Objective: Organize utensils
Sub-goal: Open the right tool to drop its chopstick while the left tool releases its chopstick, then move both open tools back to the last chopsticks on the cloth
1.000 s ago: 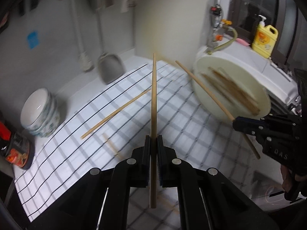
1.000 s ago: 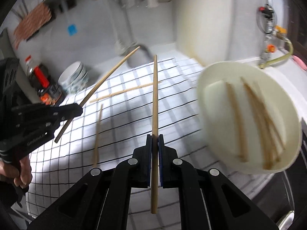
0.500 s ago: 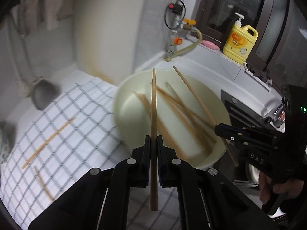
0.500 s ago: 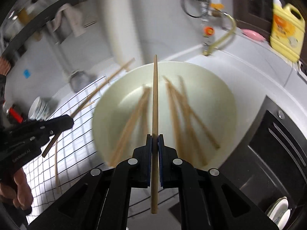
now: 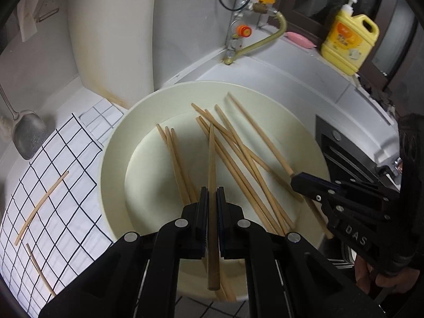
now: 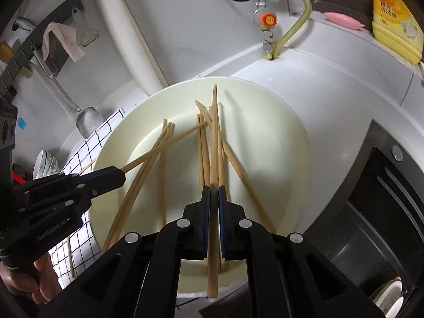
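Kitchen counter (image 5: 278, 79), white, under a checked cloth (image 5: 66, 185). Left tongs (image 5: 211, 193) and right tongs (image 6: 214, 189) are each pinching 1 chopstick (image 5: 212, 164) (image 6: 214, 137) tight, both hanging over the cream basin (image 5: 116, 137) where about 10 chopsticks are lying. Step judged: delivery; next calls for letting both go. 2 chopsticks (image 5: 39, 206) are waiting on the cloth. Readable: "DAS", "GenRobot.AI" on the tongs. Yellow detergent jug (image 5: 349, 37) beyond, label unreadable.

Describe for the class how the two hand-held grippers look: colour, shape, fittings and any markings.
Both grippers are matte black with angular linked arms, silver screws and two flat narrow fingers lined with blue pads. The right gripper bears white letters "DAS"; the left gripper has small white lettering along its body. No cables show.
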Motion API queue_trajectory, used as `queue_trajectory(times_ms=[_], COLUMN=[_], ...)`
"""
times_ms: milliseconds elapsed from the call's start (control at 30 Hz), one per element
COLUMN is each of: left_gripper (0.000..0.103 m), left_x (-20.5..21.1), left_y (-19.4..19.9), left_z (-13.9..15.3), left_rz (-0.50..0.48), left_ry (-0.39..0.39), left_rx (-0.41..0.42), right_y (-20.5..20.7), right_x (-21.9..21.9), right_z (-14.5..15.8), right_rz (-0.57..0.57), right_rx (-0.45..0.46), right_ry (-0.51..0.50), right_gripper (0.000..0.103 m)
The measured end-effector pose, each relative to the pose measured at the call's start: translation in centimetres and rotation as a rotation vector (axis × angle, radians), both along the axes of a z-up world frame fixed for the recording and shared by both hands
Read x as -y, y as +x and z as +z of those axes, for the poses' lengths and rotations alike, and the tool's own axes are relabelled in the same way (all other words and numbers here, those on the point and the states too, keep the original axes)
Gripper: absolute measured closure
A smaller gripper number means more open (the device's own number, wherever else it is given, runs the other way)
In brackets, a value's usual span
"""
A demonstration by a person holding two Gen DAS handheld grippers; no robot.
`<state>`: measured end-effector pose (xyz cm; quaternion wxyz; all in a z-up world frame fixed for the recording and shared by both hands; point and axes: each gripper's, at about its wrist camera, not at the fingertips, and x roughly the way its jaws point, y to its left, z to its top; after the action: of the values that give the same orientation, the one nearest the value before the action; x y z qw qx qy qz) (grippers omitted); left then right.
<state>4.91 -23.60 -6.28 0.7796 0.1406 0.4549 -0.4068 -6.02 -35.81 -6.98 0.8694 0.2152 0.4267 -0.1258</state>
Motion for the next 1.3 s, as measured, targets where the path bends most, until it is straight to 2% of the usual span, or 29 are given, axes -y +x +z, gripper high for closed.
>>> queue_trajectory(times_ms=[67, 133, 167, 200, 233, 300, 467, 800, 1300], left_gripper=[0.095, 0.078, 0.043, 0.012, 0.010, 0.010, 0.010, 0.009, 0.008], left_x=[0.5, 0.8, 0.8, 0.4, 0.0, -0.8, -2.8, -8.2, -19.2], left_y=[0.5, 0.8, 0.8, 0.7, 0.5, 0.2, 0.0, -0.7, -0.9], left_z=[-0.2, -0.3, -0.1, 0.4, 1.0, 2.0, 3.2, 3.9, 2.6], left_rz=[0.020, 0.048, 0.065, 0.087, 0.100, 0.100, 0.146, 0.215, 0.326], left_ry=[0.020, 0.050, 0.064, 0.064, 0.041, 0.009, 0.052, 0.058, 0.064], left_rx=[-0.011, -0.017, -0.005, 0.027, 0.058, 0.082, 0.121, 0.132, 0.124], right_y=[0.4, 0.5, 0.4, 0.2, 0.1, -0.6, -2.3, -4.7, -3.3], right_x=[0.3, 0.5, 0.6, 0.7, 0.8, 1.0, 1.5, -1.0, -11.0], right_z=[-0.4, -0.4, -0.3, 0.0, 0.2, 0.7, 1.1, 1.7, 3.1], right_rz=[0.008, 0.012, 0.011, 0.006, 0.001, -0.011, -0.044, -0.032, 0.135], right_rx=[-0.012, -0.016, -0.009, 0.001, 0.006, 0.024, 0.029, 0.045, 0.069], right_ry=[0.020, 0.030, 0.029, 0.021, 0.013, -0.002, -0.007, 0.010, 0.006], right_gripper=[0.097, 0.085, 0.082, 0.075, 0.068, 0.066, 0.064, 0.054, 0.052])
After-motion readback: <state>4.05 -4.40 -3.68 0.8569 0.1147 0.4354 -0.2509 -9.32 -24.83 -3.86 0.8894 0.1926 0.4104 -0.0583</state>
